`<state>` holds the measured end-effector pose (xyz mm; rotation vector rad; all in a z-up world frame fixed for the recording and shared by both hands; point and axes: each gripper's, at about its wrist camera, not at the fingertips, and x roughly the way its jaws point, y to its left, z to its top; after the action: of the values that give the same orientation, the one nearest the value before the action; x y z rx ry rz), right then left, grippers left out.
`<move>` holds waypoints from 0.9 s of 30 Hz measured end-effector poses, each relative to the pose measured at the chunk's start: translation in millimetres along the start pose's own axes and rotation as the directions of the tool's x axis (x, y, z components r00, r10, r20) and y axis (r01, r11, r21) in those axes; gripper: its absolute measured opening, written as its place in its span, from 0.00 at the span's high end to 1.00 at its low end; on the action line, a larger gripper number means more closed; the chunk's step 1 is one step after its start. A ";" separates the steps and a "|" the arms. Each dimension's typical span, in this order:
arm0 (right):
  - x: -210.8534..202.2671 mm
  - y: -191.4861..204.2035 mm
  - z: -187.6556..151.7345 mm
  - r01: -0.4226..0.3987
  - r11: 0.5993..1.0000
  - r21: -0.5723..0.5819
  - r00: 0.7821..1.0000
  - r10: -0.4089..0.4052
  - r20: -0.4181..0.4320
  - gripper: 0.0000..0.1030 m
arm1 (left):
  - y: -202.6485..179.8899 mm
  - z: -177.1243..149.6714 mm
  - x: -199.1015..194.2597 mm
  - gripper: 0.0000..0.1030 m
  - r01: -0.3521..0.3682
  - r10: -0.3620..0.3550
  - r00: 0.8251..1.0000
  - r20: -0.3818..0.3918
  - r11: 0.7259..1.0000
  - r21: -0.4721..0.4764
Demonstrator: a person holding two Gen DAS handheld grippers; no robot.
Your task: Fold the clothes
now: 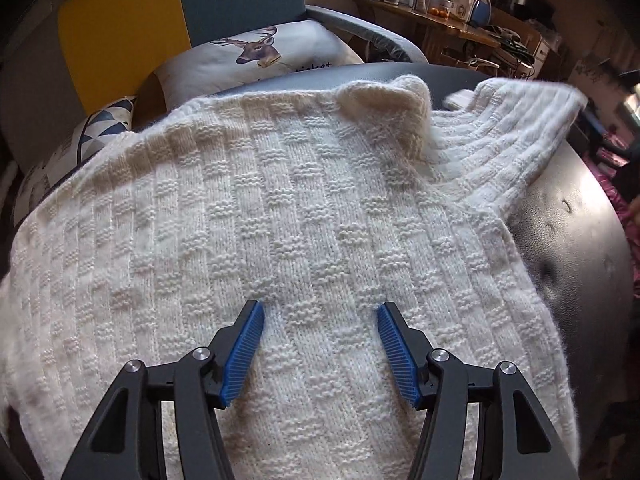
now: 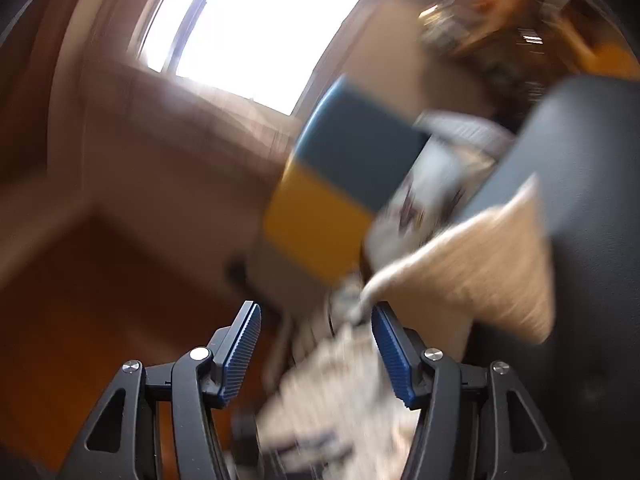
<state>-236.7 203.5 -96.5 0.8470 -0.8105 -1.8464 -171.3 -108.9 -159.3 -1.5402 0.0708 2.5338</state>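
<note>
A cream knitted sweater [image 1: 280, 208] lies spread across a dark grey round table [image 1: 580, 240]. Its collar [image 1: 400, 96] is bunched at the far edge, and a ribbed sleeve [image 1: 520, 128] lies folded toward the upper right. My left gripper [image 1: 320, 312] is open and points down over the sweater's body, with its blue pads [image 1: 244, 348] wide apart and only flat knit between them. The right wrist view is blurred and tilted. My right gripper [image 2: 316, 312] is open in the air with nothing gripped. Just off its right finger, a corner of the sweater [image 2: 472, 272] hangs over the table [image 2: 592, 160].
Behind the table stands a sofa with a yellow and blue back [image 1: 120, 32], a deer cushion [image 1: 256, 52] and a triangle-pattern cushion [image 1: 100, 128]. A wooden shelf [image 1: 432, 20] with jars is at the far right. A bright window [image 2: 272, 20] fills the top of the right wrist view.
</note>
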 end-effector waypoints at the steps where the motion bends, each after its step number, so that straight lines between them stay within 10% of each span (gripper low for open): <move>1: 6.1 6.3 -11.8 0.024 0.999 -0.023 0.996 -0.026 -0.088 0.42 | 0.1 -0.4 0.5 0.40 0.005 -0.005 1.000 0.003 1.000 0.004; 6: -19.7 -0.4 -63.3 0.187 0.982 -0.019 0.942 -0.185 -0.280 0.42 | 1.4 -2.4 0.5 0.39 0.016 -0.016 1.000 0.001 1.000 0.009; 11: -98.6 -35.3 -42.8 0.451 0.884 0.124 0.889 -0.432 -0.153 0.42 | 1.6 -8.1 -0.7 0.38 0.016 -0.017 1.000 0.013 1.000 0.017; 18: -99.6 -74.6 28.7 0.821 0.569 -0.035 0.567 -0.822 -0.056 0.42 | -0.8 -11.7 -0.6 0.36 0.014 -0.014 1.000 0.019 1.000 0.016; 25: -27.6 -115.0 32.5 0.857 0.423 -0.295 0.381 -0.905 -0.191 0.42 | -3.0 -6.5 -0.5 0.36 0.010 -0.011 1.000 0.013 1.000 0.012; 27: -18.0 -116.3 23.9 0.843 0.401 -0.358 0.356 -0.915 -0.187 0.44 | -4.4 -5.5 -0.2 0.36 0.010 -0.010 1.000 0.014 1.000 0.015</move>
<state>-303.9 266.3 -173.7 1.6512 0.2233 -2.5061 -165.6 -105.3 -161.4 -1.5138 0.0795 2.5300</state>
